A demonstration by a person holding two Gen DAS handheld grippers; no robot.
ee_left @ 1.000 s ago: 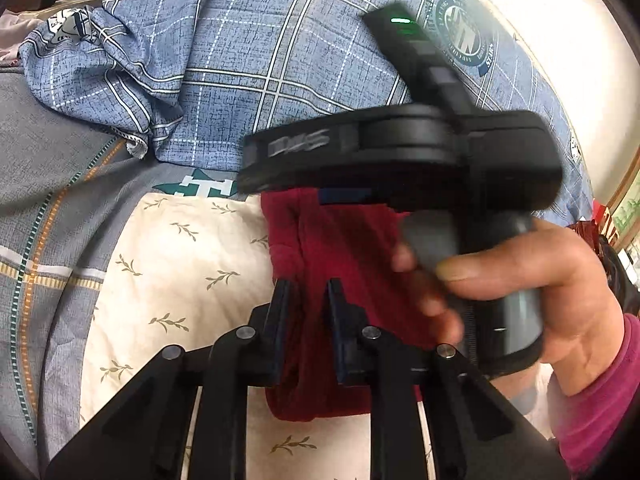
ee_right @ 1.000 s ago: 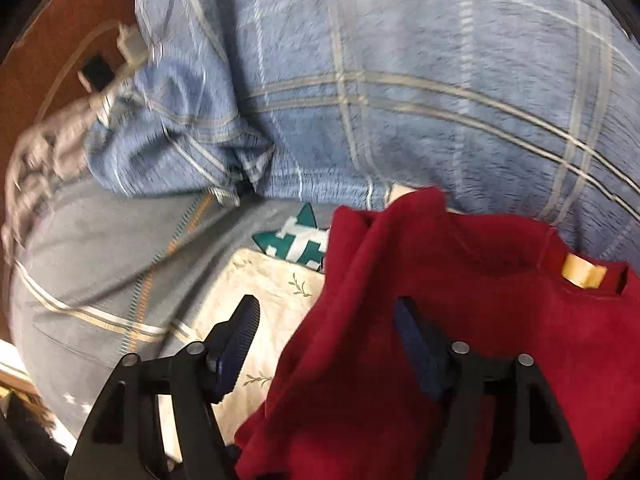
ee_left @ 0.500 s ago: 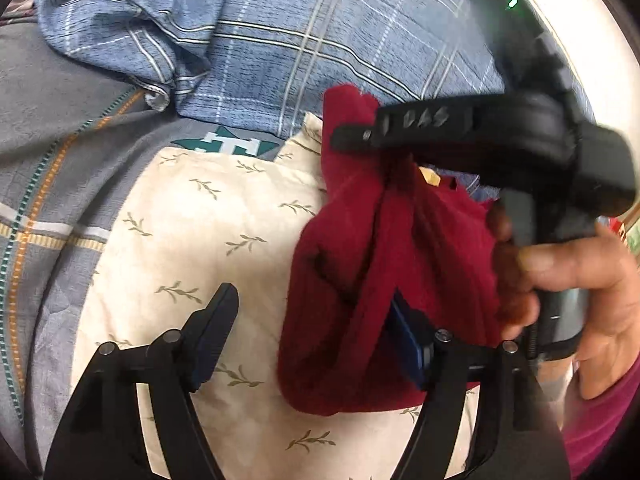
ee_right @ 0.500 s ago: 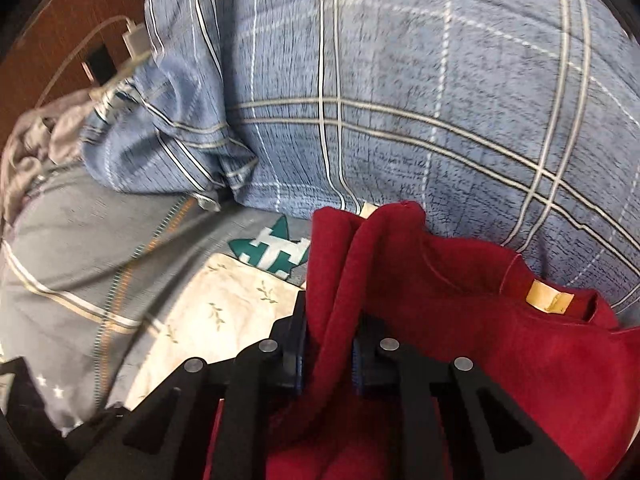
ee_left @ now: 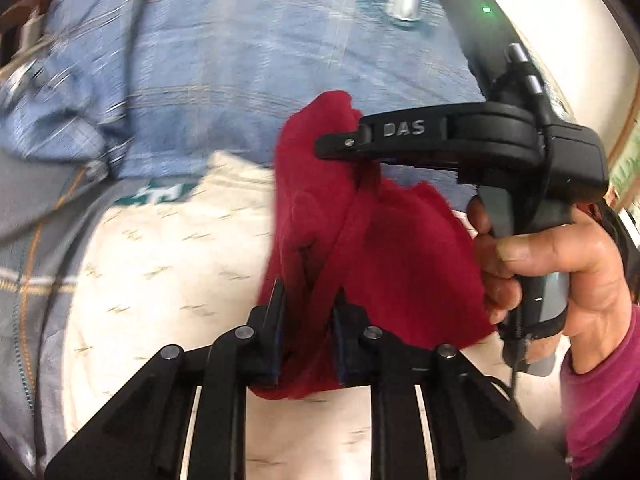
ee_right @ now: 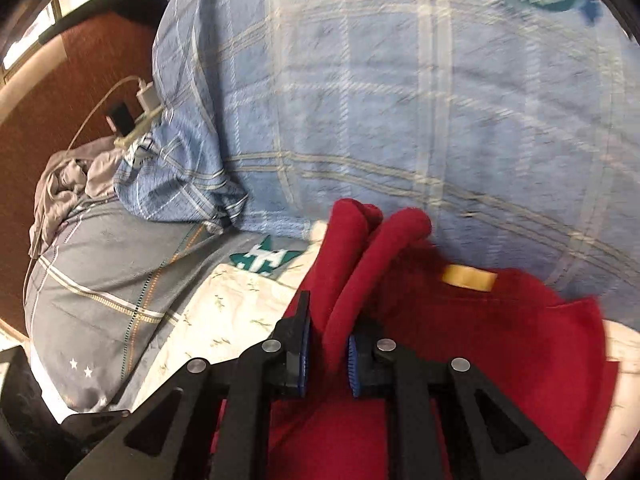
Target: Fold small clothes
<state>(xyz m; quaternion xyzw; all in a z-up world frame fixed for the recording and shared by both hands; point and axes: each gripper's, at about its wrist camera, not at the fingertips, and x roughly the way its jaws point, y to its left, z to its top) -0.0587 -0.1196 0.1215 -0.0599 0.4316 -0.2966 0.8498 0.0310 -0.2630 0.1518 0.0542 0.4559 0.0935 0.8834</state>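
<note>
A dark red small garment point(ee_left: 400, 260) is held up over a cream leaf-print cloth point(ee_left: 160, 280). My left gripper point(ee_left: 310, 300) has a lower fold of it between its pads, jaws closing tight on the cloth. My right gripper point(ee_left: 340, 146), held by a person's hand point(ee_left: 560, 264), pinches the top edge from the right. In the right wrist view the right gripper point(ee_right: 328, 336) is closing on a bunched ridge of the red garment point(ee_right: 520, 340), whose tan neck label point(ee_right: 468, 277) shows.
A blue plaid quilt point(ee_right: 400, 100) rises behind the garment. A grey striped sheet point(ee_right: 100, 260) lies to the left, with crumpled grey cloth point(ee_right: 64, 184) and a white charger with cable point(ee_right: 144, 96) at the far left by the brown headboard.
The left gripper opened, then closed on a new fold of the red garment. The right gripper shut on its top edge. Both rose, lifting the garment.
</note>
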